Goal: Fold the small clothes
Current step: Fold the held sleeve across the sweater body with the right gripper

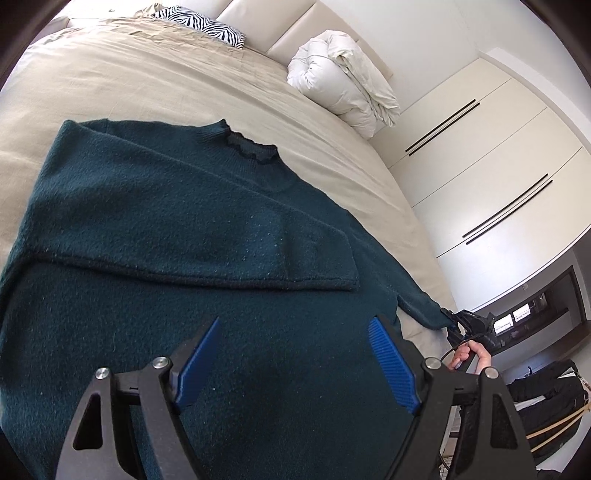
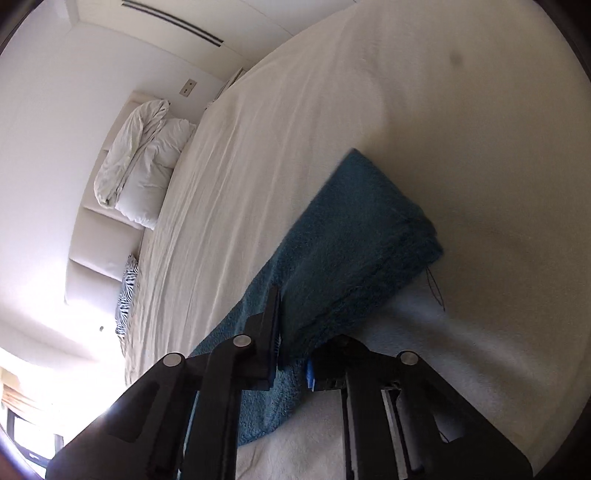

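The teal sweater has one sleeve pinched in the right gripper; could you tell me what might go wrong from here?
1. The right gripper pinches only the sleeve near its cuff; it could slip free.
2. The left gripper hangs open over the sweater, so pulling may drag the body and undo the folded sleeve.

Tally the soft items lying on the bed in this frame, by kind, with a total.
Dark teal sweater: 1
White folded duvet: 1
Zebra-print pillow: 1
Total: 3, all on the beige bed sheet.
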### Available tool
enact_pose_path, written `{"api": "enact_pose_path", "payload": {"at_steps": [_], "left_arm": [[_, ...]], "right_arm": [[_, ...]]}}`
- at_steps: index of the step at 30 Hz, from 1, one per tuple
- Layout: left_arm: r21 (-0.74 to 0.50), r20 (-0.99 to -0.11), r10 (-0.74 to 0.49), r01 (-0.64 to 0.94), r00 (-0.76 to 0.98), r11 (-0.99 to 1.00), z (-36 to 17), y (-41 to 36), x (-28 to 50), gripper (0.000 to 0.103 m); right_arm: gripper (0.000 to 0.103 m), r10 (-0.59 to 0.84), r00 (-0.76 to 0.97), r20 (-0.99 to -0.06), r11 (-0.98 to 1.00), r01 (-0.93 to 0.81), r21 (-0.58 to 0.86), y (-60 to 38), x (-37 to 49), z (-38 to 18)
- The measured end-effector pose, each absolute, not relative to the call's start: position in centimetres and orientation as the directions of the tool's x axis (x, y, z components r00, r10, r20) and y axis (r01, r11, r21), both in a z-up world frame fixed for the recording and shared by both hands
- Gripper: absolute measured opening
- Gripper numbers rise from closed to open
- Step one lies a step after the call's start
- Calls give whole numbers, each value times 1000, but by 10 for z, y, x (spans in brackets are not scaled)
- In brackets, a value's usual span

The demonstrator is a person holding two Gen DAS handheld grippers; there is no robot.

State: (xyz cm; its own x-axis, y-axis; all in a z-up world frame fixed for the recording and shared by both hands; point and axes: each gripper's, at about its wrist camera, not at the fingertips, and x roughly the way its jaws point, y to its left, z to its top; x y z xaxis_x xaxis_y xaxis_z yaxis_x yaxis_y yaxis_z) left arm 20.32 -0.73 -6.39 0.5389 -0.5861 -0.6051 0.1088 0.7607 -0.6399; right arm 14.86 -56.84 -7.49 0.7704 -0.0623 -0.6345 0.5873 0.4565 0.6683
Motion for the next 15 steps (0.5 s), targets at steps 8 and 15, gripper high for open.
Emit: {"api": "enact_pose_path", "payload": {"at_steps": [8,15], "left_arm": [[-702,-545,-653,140,525,699,-47,-10,225,84],[-783,-490,-713,106,501,612,-58,-15,239,87]], "right_arm": [[8,-73,727,-682,868,383,316,-414,238,10],[7,-185,729,-659,945,-51,-322,-190,263,18]]}}
